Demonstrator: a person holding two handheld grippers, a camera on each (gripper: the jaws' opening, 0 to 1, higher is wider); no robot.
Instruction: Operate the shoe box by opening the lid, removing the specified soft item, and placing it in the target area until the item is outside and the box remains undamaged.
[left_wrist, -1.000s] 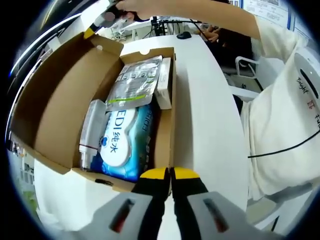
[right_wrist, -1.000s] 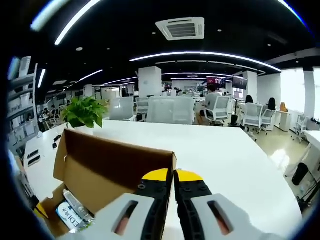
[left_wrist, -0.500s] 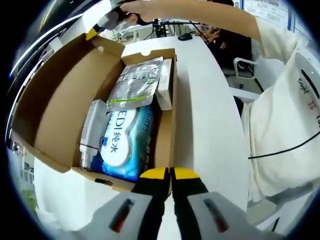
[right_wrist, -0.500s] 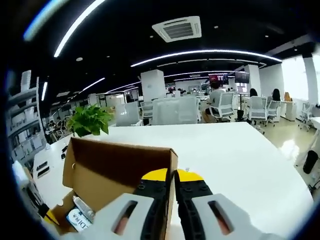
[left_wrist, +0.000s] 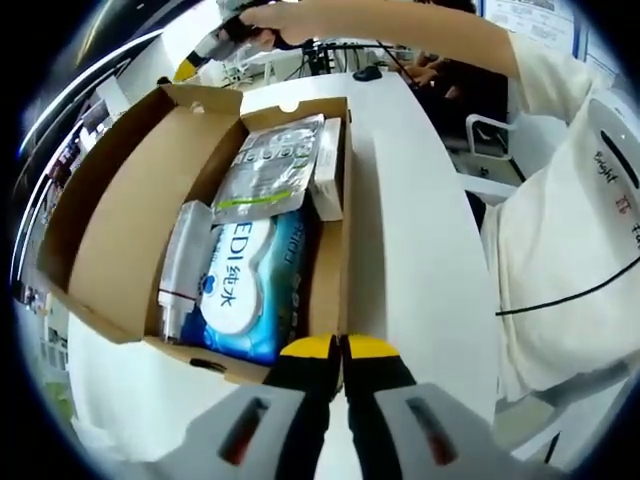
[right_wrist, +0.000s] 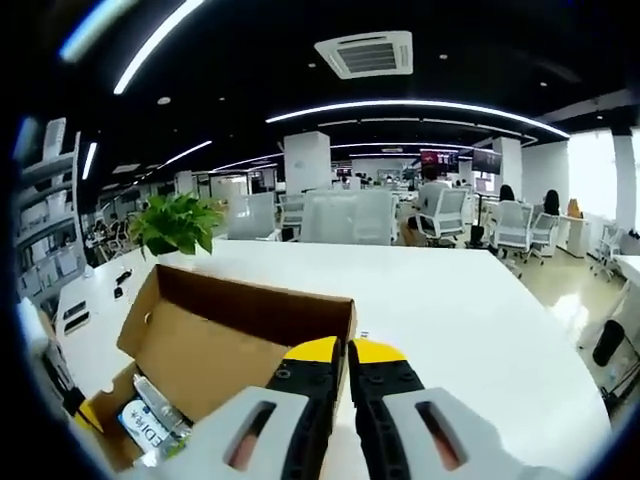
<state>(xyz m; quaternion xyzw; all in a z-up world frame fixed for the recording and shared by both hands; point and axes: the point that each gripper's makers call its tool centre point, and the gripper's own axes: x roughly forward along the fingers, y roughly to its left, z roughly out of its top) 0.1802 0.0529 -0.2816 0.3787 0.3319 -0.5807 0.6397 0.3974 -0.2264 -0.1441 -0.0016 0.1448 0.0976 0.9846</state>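
In the left gripper view the left gripper (left_wrist: 341, 347) is sitting right at the near end wall of the shoe box (left_wrist: 330, 290), yellow-tipped jaws pressed together, maybe nipping the cardboard edge but it's hard to call. The box is lying open on the white table (left_wrist: 420, 230), with the lid (left_wrist: 120, 210) flopping out to the side. Inside, nearest, a blue wet wipes pack (left_wrist: 245, 285) is lying flat with a small bottle (left_wrist: 180, 260) beside it on the lid side; further in there's a grey pouch (left_wrist: 270, 165) and a slim white carton (left_wrist: 328, 170) against the wall. At the far end the right gripper (left_wrist: 190, 68) is touching the lid's corner. In the right gripper view its jaws are looking pressed together too, right gripper (right_wrist: 347, 350) up against the lid's edge, with a potted plant (right_wrist: 178, 222) and office chairs (right_wrist: 345, 217) way beyond.
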